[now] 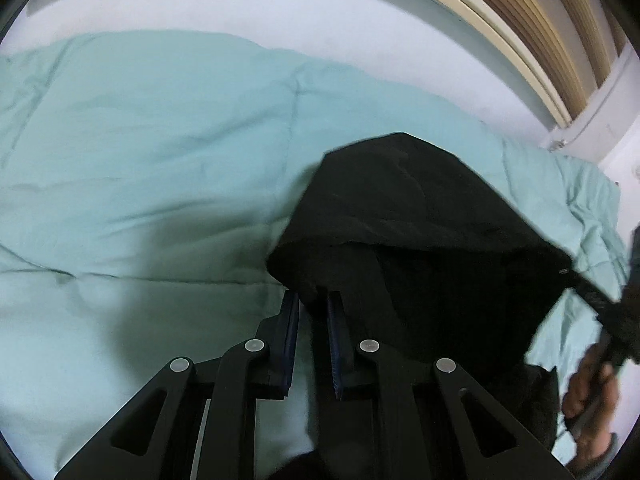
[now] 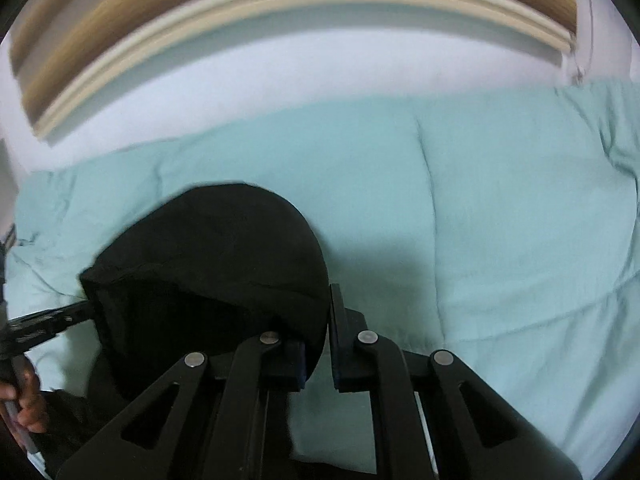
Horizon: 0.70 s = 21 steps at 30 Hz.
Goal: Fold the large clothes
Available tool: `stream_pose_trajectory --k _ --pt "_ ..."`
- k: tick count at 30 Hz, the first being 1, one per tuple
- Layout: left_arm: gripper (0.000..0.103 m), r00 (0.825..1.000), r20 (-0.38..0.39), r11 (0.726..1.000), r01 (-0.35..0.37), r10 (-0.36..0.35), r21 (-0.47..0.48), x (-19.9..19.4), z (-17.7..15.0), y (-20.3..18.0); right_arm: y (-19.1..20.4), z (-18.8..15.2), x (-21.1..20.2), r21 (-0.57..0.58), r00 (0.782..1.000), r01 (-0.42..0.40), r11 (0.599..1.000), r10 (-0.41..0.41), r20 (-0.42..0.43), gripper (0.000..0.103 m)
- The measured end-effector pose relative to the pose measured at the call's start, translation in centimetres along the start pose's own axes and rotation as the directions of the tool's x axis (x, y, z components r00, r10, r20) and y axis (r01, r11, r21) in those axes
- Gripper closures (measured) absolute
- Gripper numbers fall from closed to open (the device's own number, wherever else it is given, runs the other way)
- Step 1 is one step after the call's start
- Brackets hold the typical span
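Left wrist view: a black garment [image 1: 424, 232] is lifted above a teal quilt [image 1: 140, 152], bunched just ahead and right of the left gripper [image 1: 313, 308], whose blue-padded fingers [image 1: 291, 320] pinch an edge of the cloth between them. At the far right of that view the right gripper [image 1: 616, 332] grips the garment's other side, held by a bare hand [image 1: 592, 396]. In the right wrist view the garment [image 2: 208, 264] hangs ahead and left of the right gripper [image 2: 326, 320], a fold caught between its nearly closed fingers. The left gripper [image 2: 44, 326] shows at the left edge. Beyond the quilt [image 2: 480, 208] lies a white sheet [image 2: 280, 80], then a wooden headboard [image 2: 120, 12].
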<state>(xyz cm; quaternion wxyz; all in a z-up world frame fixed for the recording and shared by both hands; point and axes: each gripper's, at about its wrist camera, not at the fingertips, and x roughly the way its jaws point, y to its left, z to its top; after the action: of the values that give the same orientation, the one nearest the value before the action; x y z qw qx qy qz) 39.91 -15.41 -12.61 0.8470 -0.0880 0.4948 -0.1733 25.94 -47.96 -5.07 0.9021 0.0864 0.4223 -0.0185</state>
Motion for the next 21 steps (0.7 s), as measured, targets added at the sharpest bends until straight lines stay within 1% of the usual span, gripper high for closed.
stream_pose_trajectory --k 2,4,5,6,8,10,11,12,13,14,15,16,18,20,21 --pt "0.085 0.999 0.021 0.999 0.036 -0.036 -0.012 -0.2 -0.2 0.2 -1.4 -0.4 1.1 0.040 0.999 -0.035 0.999 0.037 -0.039 0.093" --pt "0.076 0.998 0.034 0.997 0.059 -0.057 -0.041 -0.3 -0.1 0.6 -2.4 -0.6 1.6 0.058 0.996 -0.065 0.996 0.068 -0.057 0.093" --pt "0.064 0.998 0.036 0.998 0.048 -0.046 -0.049 0.2 0.3 0.3 -2.5 -0.7 1.8 0.061 0.995 -0.075 0.995 0.078 -0.063 0.093" --pt "0.055 0.999 0.038 0.998 0.027 -0.025 -0.060 0.6 0.7 0.5 -2.7 -0.7 1.9 0.064 0.994 -0.084 0.994 0.088 -0.068 0.093" --pt "0.055 0.999 0.041 0.998 0.019 -0.016 -0.067 1.3 1.3 0.6 -2.9 -0.5 2.0 0.064 0.993 -0.088 0.994 0.093 -0.073 0.092" --pt "0.055 0.999 0.037 0.996 0.043 -0.040 -0.074 1.9 1.8 0.6 -3.1 -0.4 2.2 0.063 0.992 -0.094 0.994 0.099 -0.080 0.092" --pt "0.055 0.998 0.046 0.996 0.044 -0.040 -0.076 2.0 2.0 0.6 -3.0 -0.4 2.3 0.062 0.992 -0.090 0.994 0.095 -0.085 0.092" --pt "0.057 0.998 0.058 0.996 0.027 -0.023 -0.081 2.1 2.3 0.5 -2.7 -0.2 2.3 0.059 0.992 -0.086 0.995 0.091 -0.093 0.092" --pt "0.067 0.998 0.068 0.997 0.002 0.003 -0.071 2.1 2.5 0.4 -2.7 -0.1 2.4 0.055 0.991 -0.082 0.995 0.087 -0.097 0.092" --pt "0.093 0.997 0.075 0.998 -0.011 0.016 -0.067 1.8 2.7 0.3 -2.7 0.1 2.5 0.048 0.993 -0.070 0.996 0.075 -0.094 0.092" --pt "0.094 0.996 0.092 0.998 -0.015 0.021 -0.068 1.2 3.0 0.3 -2.5 0.1 2.1 0.039 0.995 -0.060 0.997 0.063 -0.076 0.093" --pt "0.095 0.991 0.133 0.996 0.030 -0.018 -0.085 -0.1 3.0 0.8 -2.1 0.2 2.0 0.035 0.996 -0.070 0.997 0.072 -0.055 0.093" --pt "0.095 0.984 0.168 0.993 0.075 -0.059 -0.093 -2.0 2.9 1.4 -2.2 0.3 0.9 0.041 0.996 -0.090 0.995 0.090 -0.004 0.094" --pt "0.095 0.985 0.170 0.995 0.057 -0.042 -0.082 -2.6 2.3 1.6 -2.2 0.3 0.8 0.037 0.995 -0.095 0.995 0.095 0.014 0.094" --pt "0.095 0.989 0.148 0.996 0.031 -0.018 -0.087 -1.9 2.0 1.9 -2.0 0.1 1.6 0.025 0.997 -0.079 0.997 0.079 -0.003 0.094"
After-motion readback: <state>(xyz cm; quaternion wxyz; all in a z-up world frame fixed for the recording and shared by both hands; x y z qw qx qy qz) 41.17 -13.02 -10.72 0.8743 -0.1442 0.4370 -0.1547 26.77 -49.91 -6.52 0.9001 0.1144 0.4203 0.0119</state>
